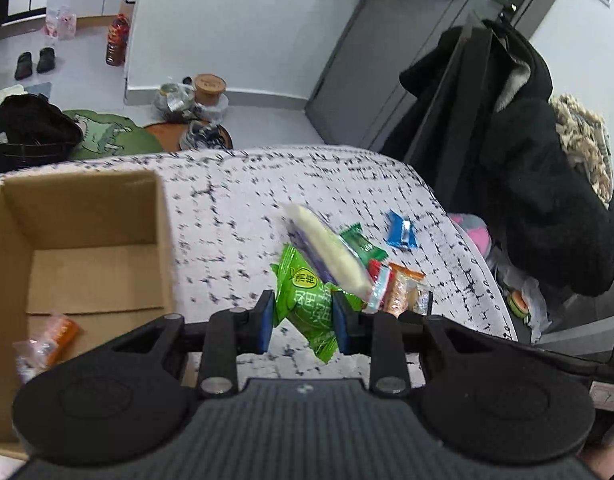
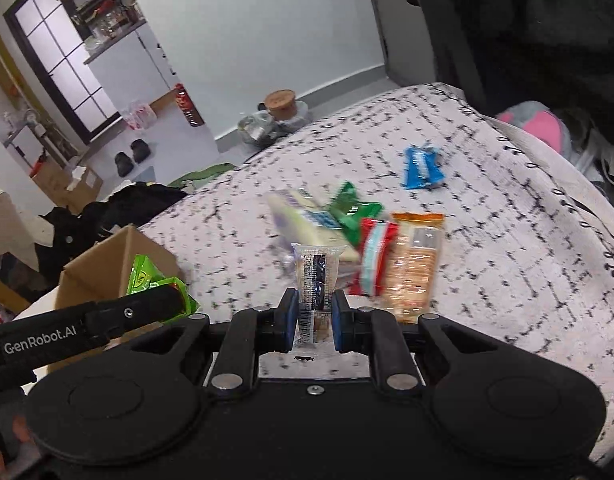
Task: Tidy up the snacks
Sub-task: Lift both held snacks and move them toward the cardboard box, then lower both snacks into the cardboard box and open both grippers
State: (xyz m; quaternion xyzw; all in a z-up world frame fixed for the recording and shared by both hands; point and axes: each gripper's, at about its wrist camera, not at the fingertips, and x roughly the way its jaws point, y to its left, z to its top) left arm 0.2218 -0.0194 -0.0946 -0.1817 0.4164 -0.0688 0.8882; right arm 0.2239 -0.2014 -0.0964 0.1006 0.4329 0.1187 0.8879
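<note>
My left gripper [image 1: 303, 322] is shut on a bright green snack packet [image 1: 307, 300], lifted above the speckled cloth. The same green snack packet [image 2: 147, 280] shows in the right wrist view, pinched in the left gripper's fingers [image 2: 163, 300] near the box. My right gripper [image 2: 314, 320] is shut on a small clear sachet with a dark strip [image 2: 316, 280]. On the cloth lie a pale long packet [image 1: 331, 248], a dark green packet [image 1: 363, 244], a red-and-white packet [image 2: 373, 256], an orange cracker packet [image 2: 415, 260] and a blue packet [image 2: 423, 166]. The open cardboard box [image 1: 87, 208] stands left, holding an orange-ended wrapper [image 1: 47, 344].
The speckled cloth [image 1: 267, 184] covers a rounded surface that drops off at the right. A dark coat [image 1: 547, 184] hangs on a rack to the right. Bottles, jars, shoes and clothes lie on the floor beyond the far edge.
</note>
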